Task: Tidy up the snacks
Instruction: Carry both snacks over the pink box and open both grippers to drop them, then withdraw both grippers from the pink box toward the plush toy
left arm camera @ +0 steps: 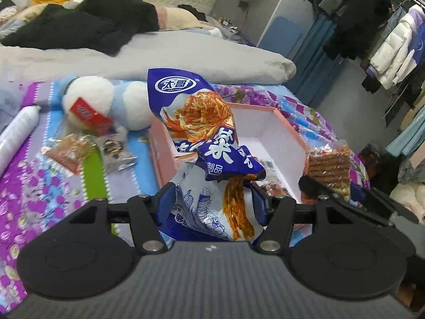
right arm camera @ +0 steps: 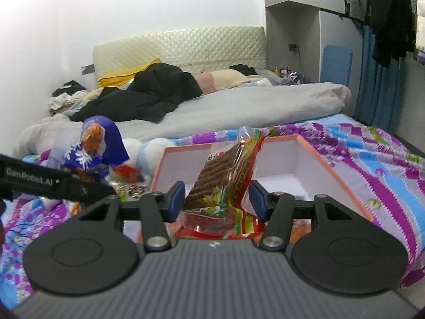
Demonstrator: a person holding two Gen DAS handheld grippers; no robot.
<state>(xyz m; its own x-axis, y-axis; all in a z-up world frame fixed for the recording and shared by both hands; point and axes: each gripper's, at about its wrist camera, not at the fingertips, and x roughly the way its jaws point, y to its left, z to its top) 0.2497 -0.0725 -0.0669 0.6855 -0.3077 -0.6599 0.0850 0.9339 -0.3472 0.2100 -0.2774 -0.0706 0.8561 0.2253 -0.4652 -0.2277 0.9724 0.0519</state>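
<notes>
The bed [left arm camera: 79, 186] fills the scene, its purple, blue and green flowered sheet running from the near edge to a grey duvet [left arm camera: 159, 55] rolled across the far part, with black clothing [left arm camera: 87, 24] heaped beyond it by the quilted headboard [right arm camera: 180, 45]. Far right, a rack of hanging coats [left arm camera: 393, 47]. On the sheet sits the pink box [left arm camera: 289, 127], open, white inside, with a few small packets just visible on its floor at the near end. Left of the box lies a white and blue plush toy [left arm camera: 106, 101] wearing a red tag, and further left a white cylinder [left arm camera: 16, 133] lies on its side.

Now the packets! The left gripper [left arm camera: 212, 204] has its jaws clamped on a blue and white snack bag [left arm camera: 202, 122], crumpled, standing up tall over the box's near-left corner, clear of the sheet. The right gripper [right arm camera: 216, 199] holds a clear and red packet of brown ridged biscuits [right arm camera: 225, 175], jaws pressing it from both sides, tilted up in front of the box's near wall. From the left wrist view that biscuit packet shows at the box's right edge.

On the sheet, left of the box, lie two loose snack packets [left arm camera: 87, 151], one orange-red, one clear with dark contents, close together.
</notes>
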